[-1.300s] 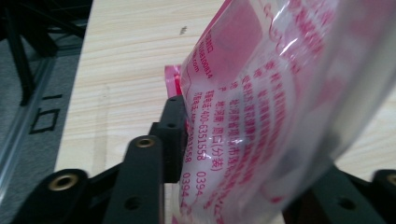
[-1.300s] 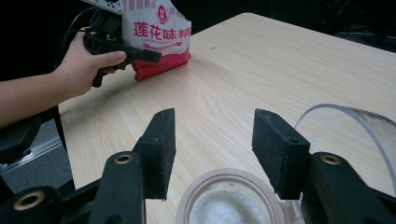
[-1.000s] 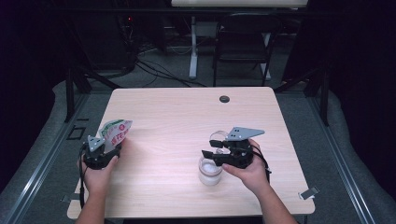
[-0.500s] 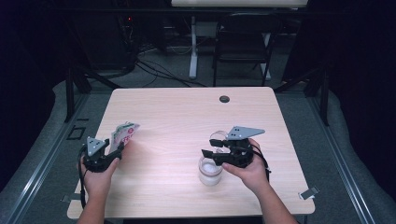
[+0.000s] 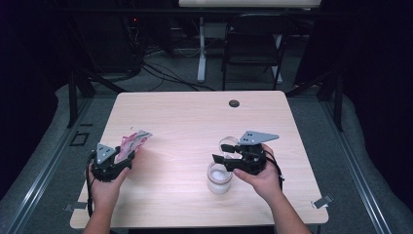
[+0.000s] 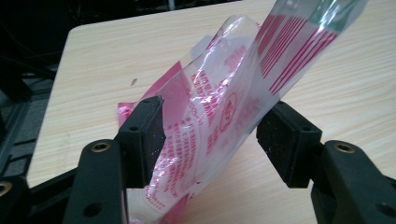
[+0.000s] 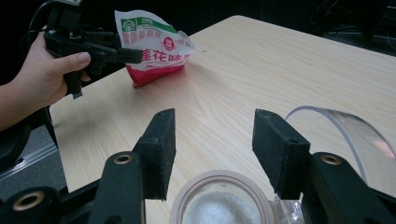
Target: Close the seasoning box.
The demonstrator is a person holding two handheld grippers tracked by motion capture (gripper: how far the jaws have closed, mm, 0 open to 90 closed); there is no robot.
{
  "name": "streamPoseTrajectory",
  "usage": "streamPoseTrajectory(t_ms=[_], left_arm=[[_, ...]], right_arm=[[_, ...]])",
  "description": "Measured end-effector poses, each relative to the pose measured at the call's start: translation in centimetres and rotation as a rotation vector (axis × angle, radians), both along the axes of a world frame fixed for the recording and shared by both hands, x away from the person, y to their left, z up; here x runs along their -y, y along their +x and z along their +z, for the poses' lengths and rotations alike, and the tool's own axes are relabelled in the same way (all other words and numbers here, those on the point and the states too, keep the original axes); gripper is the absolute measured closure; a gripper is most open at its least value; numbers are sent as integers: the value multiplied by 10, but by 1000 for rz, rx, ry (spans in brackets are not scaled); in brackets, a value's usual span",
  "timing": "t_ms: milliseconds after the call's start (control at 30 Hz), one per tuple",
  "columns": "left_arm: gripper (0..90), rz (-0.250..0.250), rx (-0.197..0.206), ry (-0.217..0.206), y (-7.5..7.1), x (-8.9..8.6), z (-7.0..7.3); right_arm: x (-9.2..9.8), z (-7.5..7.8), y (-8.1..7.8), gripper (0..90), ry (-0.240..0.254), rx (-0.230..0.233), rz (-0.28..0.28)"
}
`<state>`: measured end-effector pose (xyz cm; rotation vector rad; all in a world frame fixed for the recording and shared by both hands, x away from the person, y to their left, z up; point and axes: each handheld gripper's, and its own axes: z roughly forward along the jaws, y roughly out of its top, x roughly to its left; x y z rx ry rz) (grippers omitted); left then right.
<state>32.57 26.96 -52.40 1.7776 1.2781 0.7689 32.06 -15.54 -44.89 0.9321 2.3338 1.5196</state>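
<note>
Two handheld grippers over a wooden desk (image 5: 195, 122).
The left gripper (image 6: 212, 140) has its fingers apart around a red-printed plastic bag (image 6: 219, 98) at the desk's left edge; the right gripper (image 7: 212, 149) has its fingers apart above an open jar (image 7: 222, 200) of white powder, a clear lid (image 7: 345, 135) beside it.

Low in the left of the high view, the left hand (image 5: 104, 187) grips the left tongs (image 5: 127, 155), forearm entering from the bottom edge, tongs pointing up and to the right. In the left gripper view the jaws stand apart with a gap on each side. In the right gripper view that hand (image 7: 44, 77) sits at upper left, fingers curled round the handle.

The right hand (image 5: 260, 178) holds the right tongs (image 5: 225, 161) right of centre, pointing left, grey plate on top. Its jaws are spread wide, gripping nothing.
</note>
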Motion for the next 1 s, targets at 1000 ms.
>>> streamPoseTrajectory(t_ms=[1000], left_arm=[[371,-280,33,83,-21,81,11]], right_arm=[[10,7,-6,644,-7,35,-56]])
